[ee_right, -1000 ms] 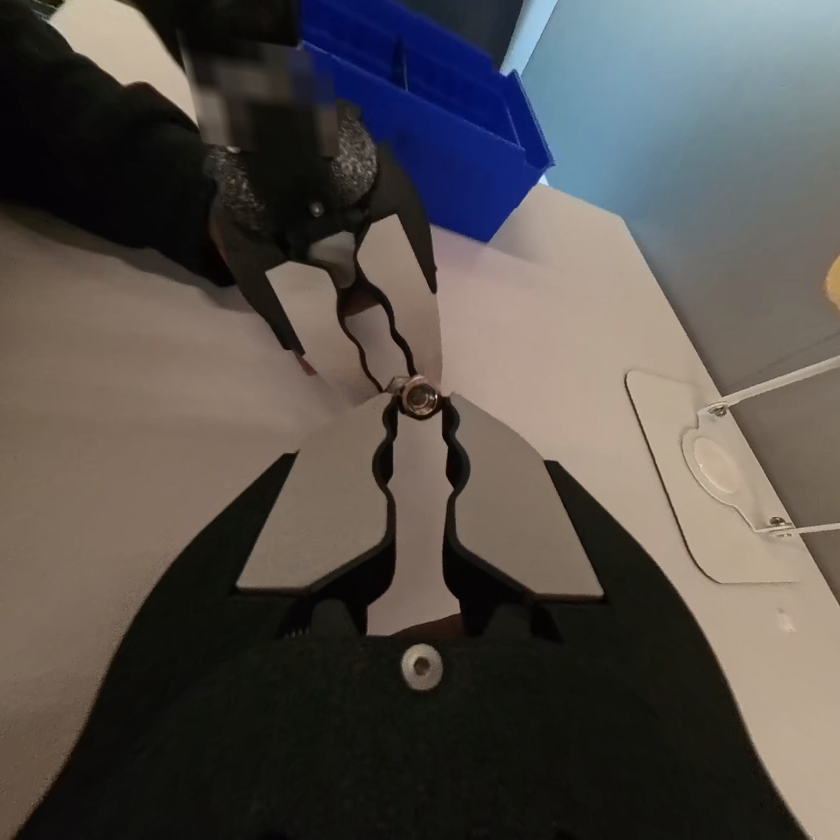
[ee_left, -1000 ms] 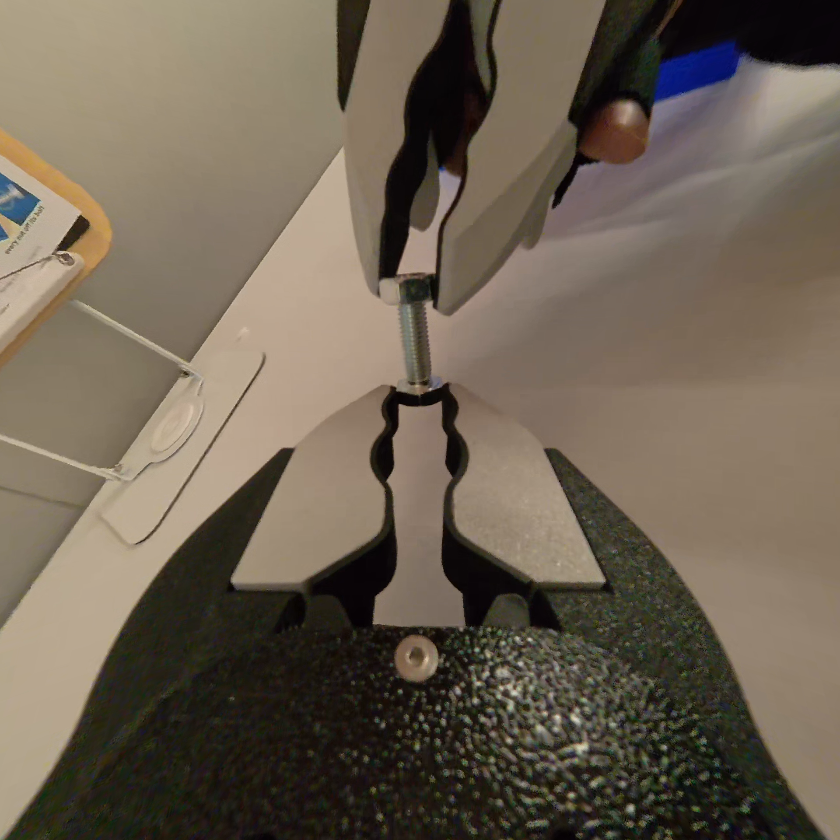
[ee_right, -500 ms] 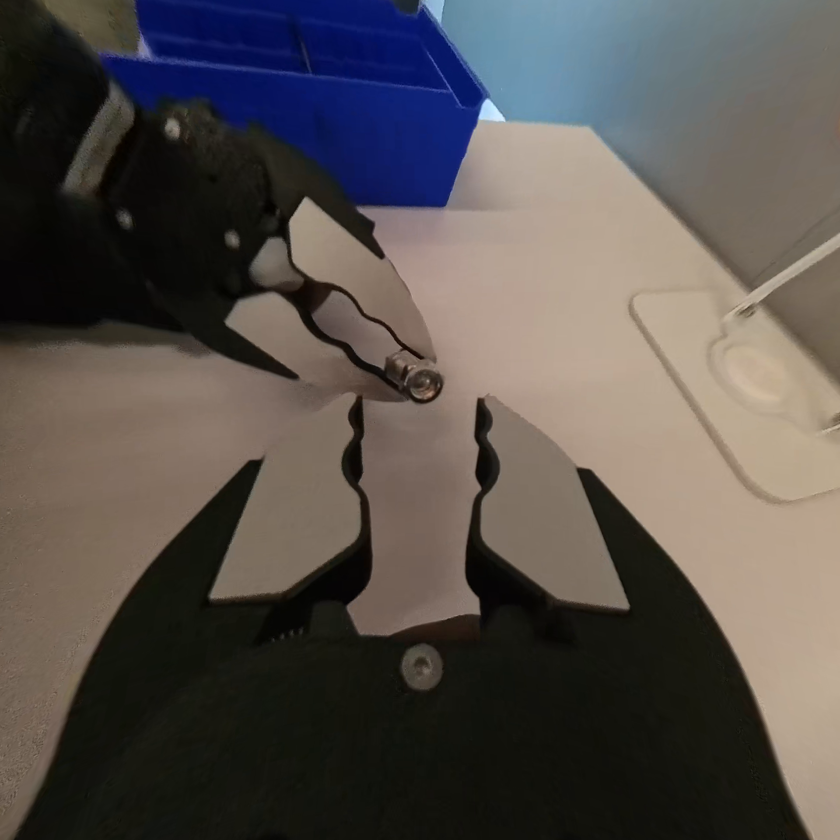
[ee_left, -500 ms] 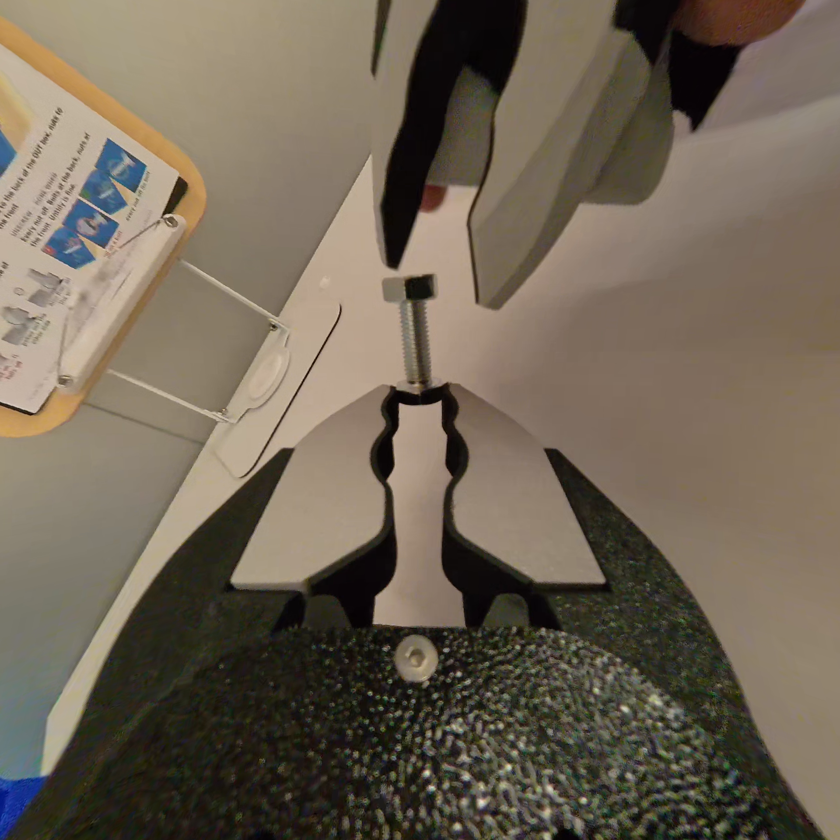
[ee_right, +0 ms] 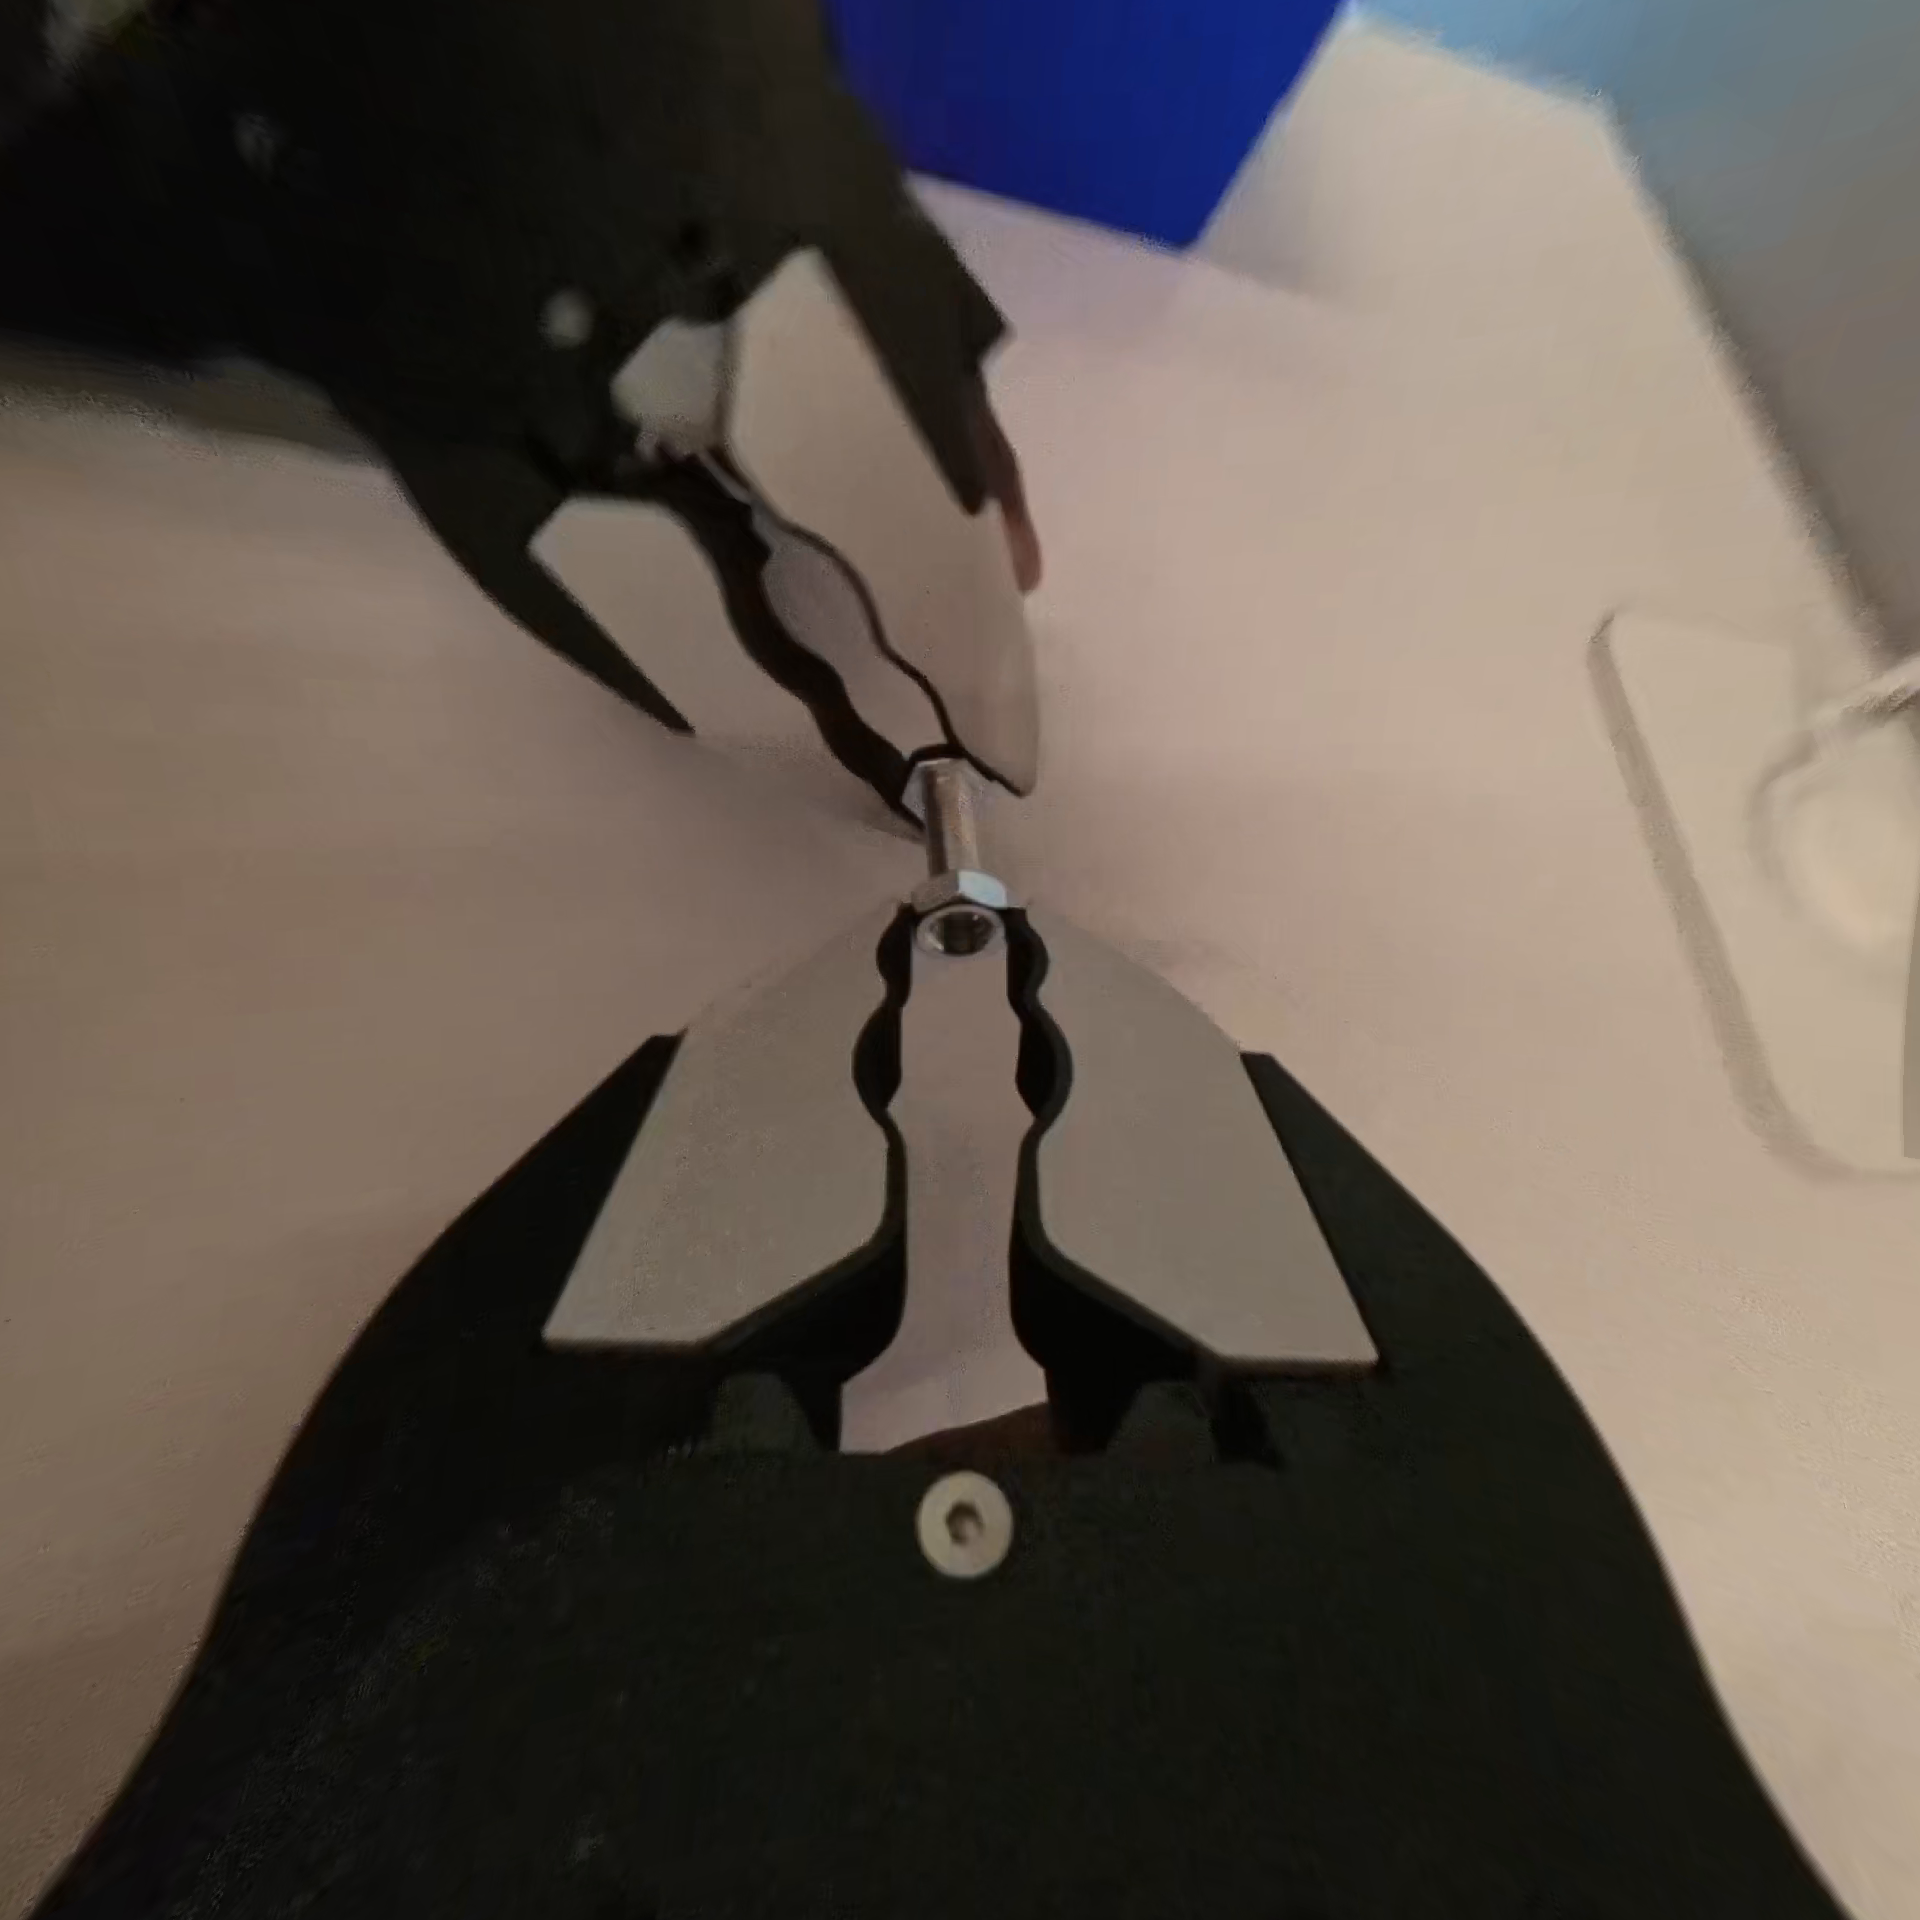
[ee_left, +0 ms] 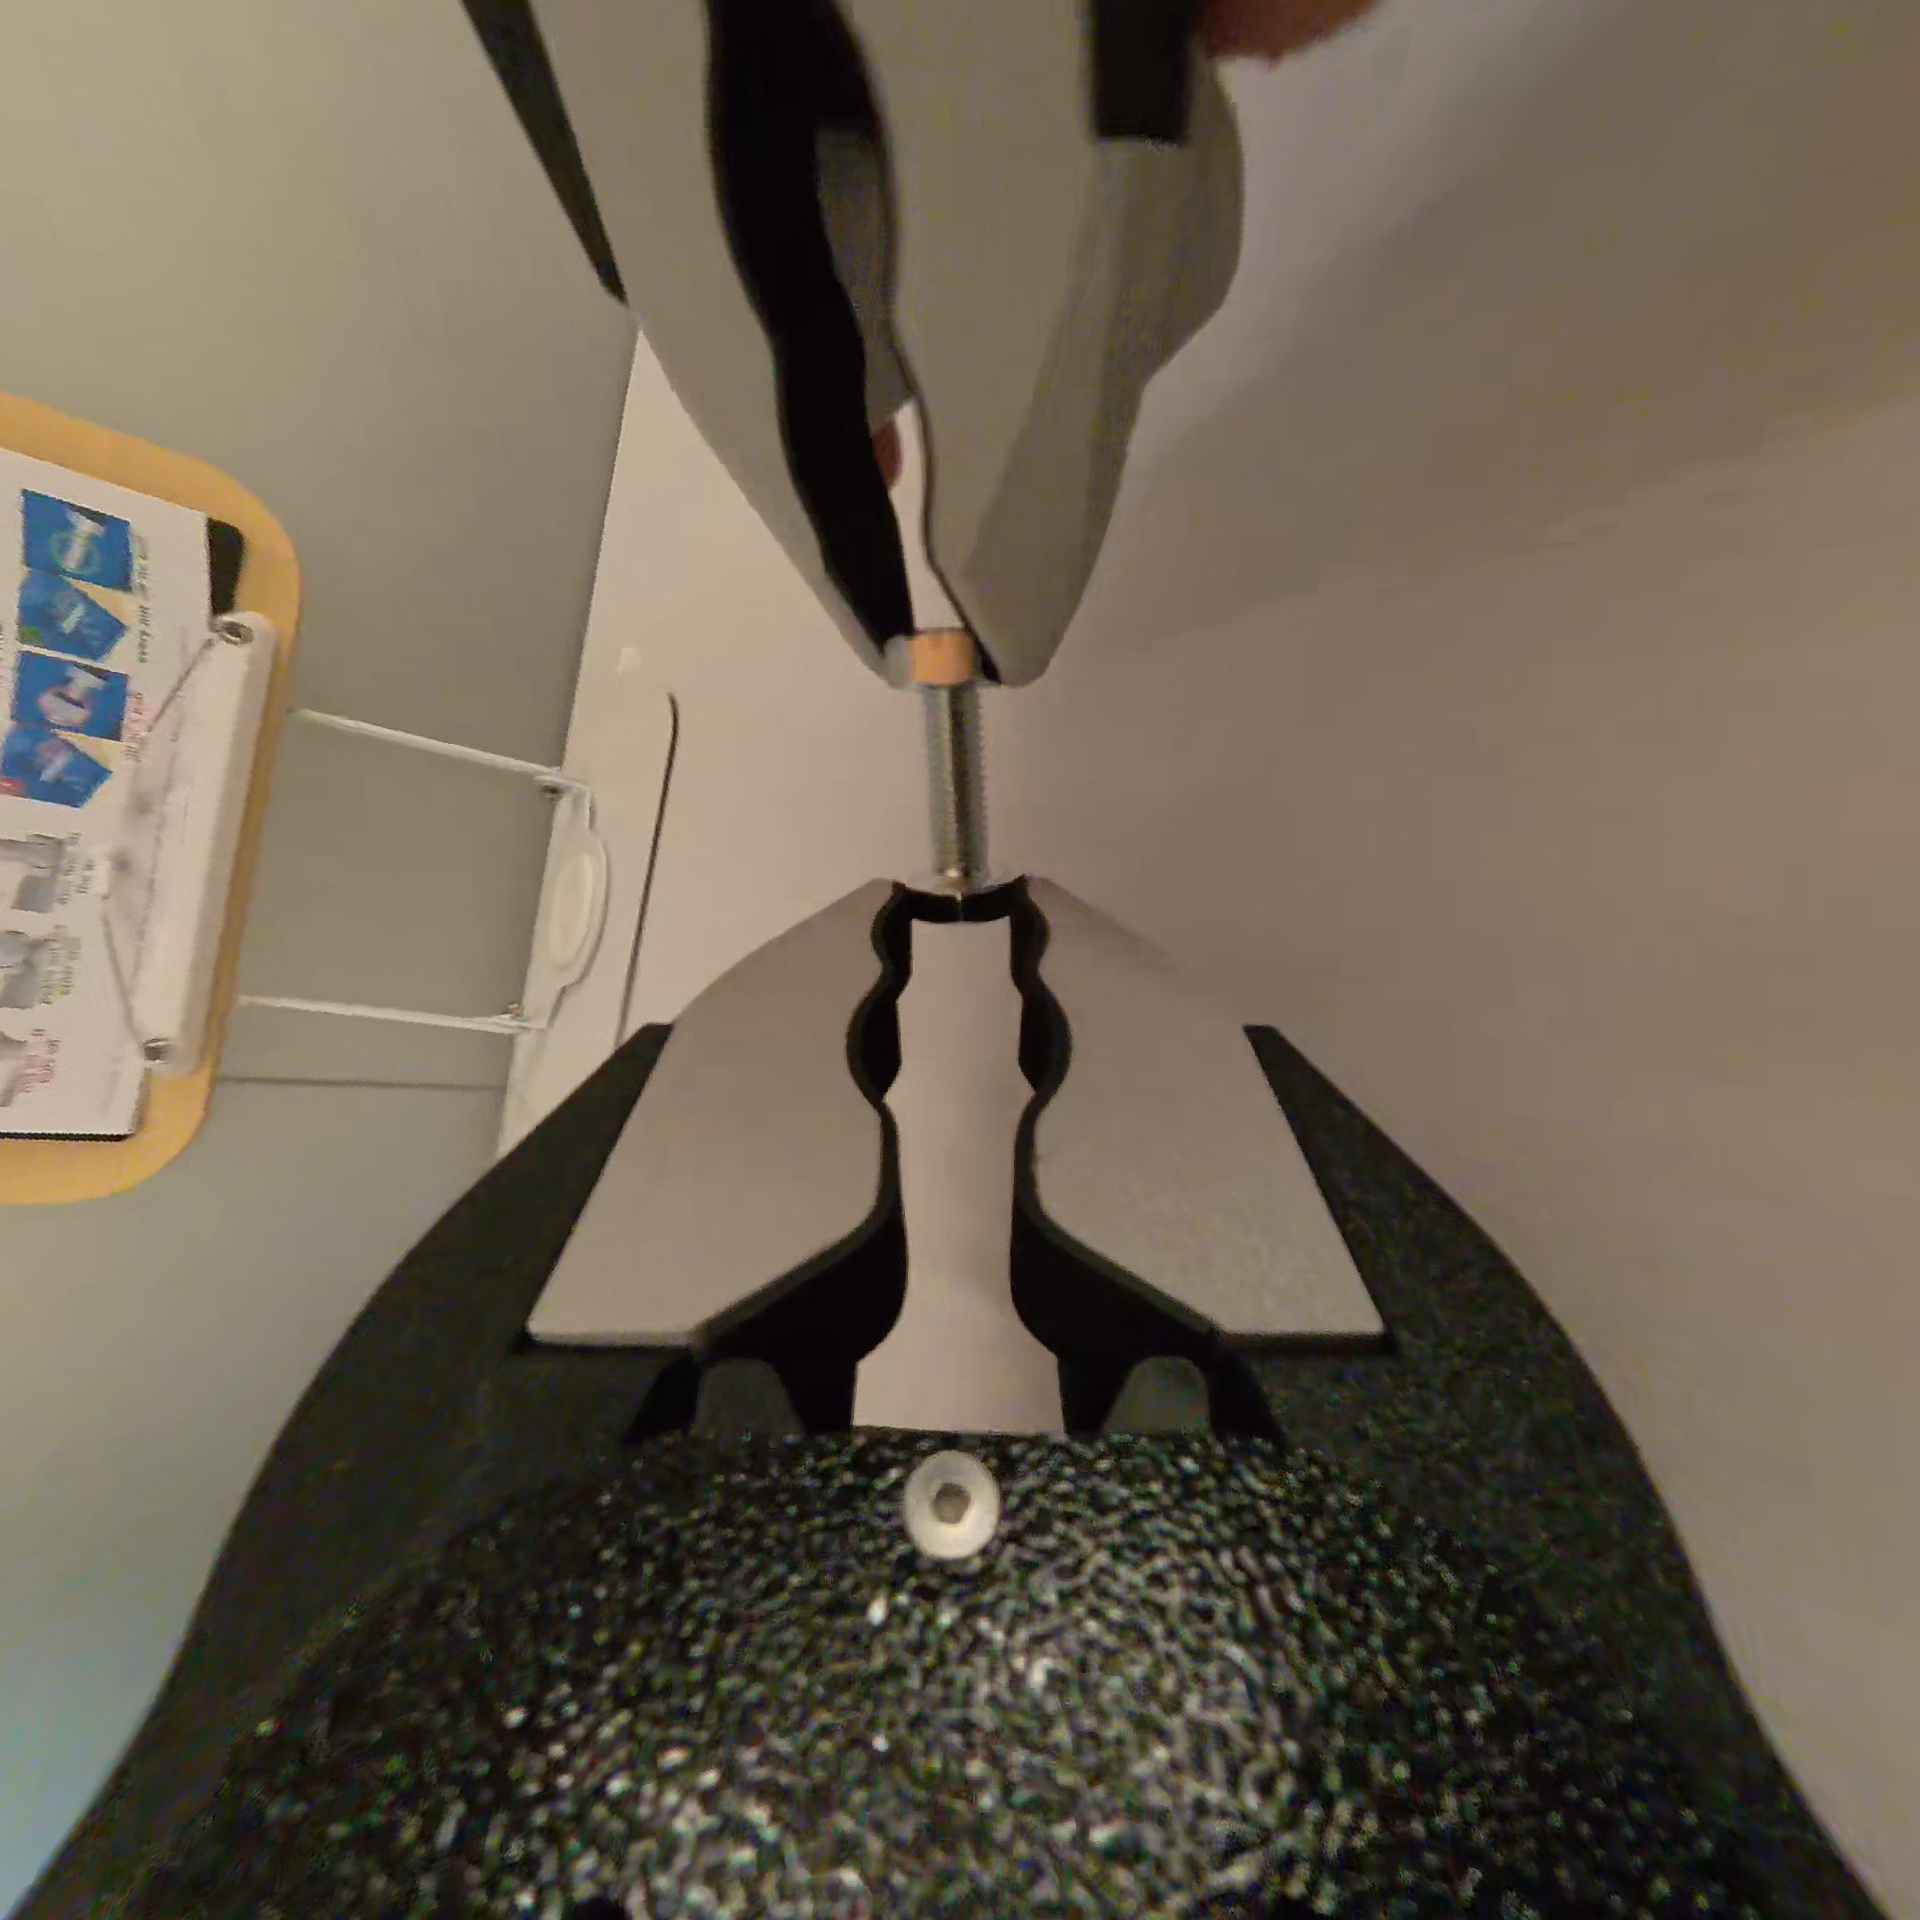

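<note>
My left gripper is shut on the head end of a silver bolt, whose threaded shaft points away from it. In the right wrist view the left gripper shows farther off, its tips clasping the bolt's hex head. My right gripper is shut on a silver hex nut that sits on the free end of the bolt; the nut's hole faces the camera. In the left wrist view the right gripper comes down from above, its tips closed around the nut. Both are held above the white table.
A wooden clipboard with an illustrated sheet leans on a wire stand with a white base plate at the table's edge by the grey wall; the base plate also shows in the right wrist view. A blue bin stands behind.
Half a second ago my right gripper had opened and drawn off the nut; now it has closed on the nut again. My left gripper kept its hold on the bolt throughout.
</note>
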Available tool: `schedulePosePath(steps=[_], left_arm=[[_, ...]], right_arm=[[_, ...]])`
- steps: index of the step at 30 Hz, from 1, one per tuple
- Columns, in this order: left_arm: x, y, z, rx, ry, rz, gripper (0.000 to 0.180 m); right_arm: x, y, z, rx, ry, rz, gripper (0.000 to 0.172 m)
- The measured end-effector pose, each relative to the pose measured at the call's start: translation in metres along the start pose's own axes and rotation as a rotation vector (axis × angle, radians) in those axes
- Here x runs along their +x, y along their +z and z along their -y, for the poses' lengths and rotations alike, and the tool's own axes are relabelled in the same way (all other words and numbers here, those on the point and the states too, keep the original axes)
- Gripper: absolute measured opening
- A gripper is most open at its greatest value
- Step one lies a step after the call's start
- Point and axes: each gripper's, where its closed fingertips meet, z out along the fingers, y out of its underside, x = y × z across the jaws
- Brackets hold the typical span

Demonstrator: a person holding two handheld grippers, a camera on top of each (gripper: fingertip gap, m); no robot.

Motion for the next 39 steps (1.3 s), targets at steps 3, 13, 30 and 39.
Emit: schedulePosePath(steps=[3, 13, 30, 39], left_arm=[[-0.001, 0.0, -0.007, -0.06, 0.121, 0.042, 0.018], [-0.003, -0.004, -0.008, 0.012, -0.06, -0.034, 0.017], [-0.004, -0.006, -0.013, -0.034, -0.002, -0.013, 0.018], [0.006, -0.006, -0.006, 0.015, -0.017, -0.079, 0.017]], right_arm=[[-0.004, 0.005, 0.001, 0.01, 0.466, 0.152, 0.017], [-0.001, -0.013, 0.018, 0.127, -0.216, -0.062, 0.04], [-0.005, -0.005, 0.024, 0.168, 0.27, 0.129, 0.037], [-0.01, -0.007, 0.026, 0.096, -0.378, -0.133, 0.027]])
